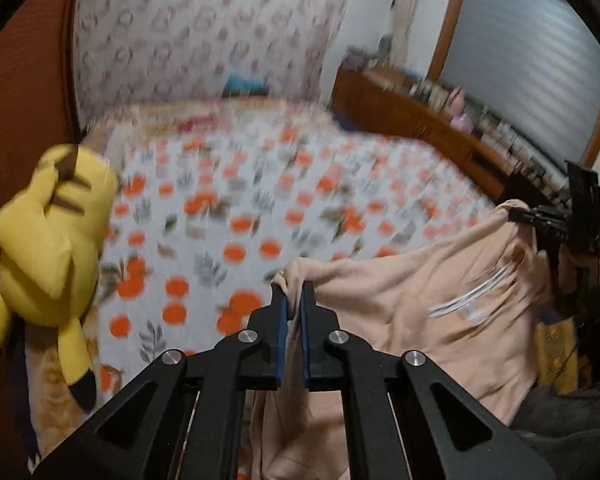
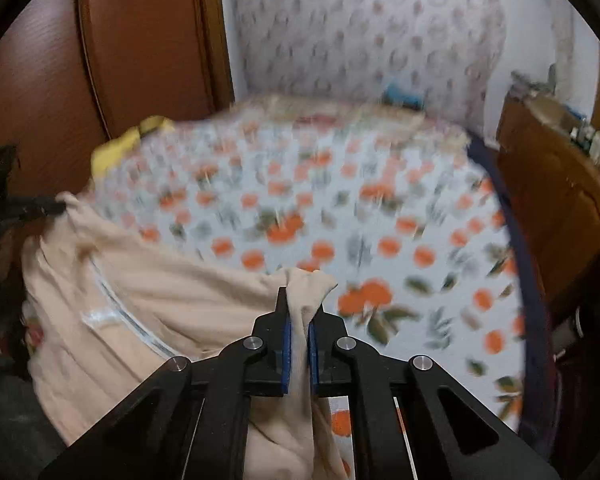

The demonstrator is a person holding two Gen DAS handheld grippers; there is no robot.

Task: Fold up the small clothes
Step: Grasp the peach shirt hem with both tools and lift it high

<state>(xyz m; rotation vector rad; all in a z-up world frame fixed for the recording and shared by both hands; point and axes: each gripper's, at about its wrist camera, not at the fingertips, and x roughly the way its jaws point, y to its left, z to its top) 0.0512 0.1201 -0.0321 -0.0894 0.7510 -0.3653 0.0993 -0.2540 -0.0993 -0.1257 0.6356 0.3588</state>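
Peach garment [image 1: 400, 280] between gripper [image 1: 294, 292] pads

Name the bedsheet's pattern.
White bedsheet printed with orange fruits and grey-green leaves; clearest in the right wrist view.

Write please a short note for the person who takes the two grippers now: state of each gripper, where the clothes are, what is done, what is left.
Left gripper: shut on one corner of the peach garment.
Right gripper: shut on another corner of the same garment, fabric bunched between its pads.
The garment hangs stretched between the two grippers, above the near edge of the bed cover with orange print. The views are blurred by motion.
Done: garment picked up by two corners.
Left: lay it flat on the cover and fold it; no fold shows yet.
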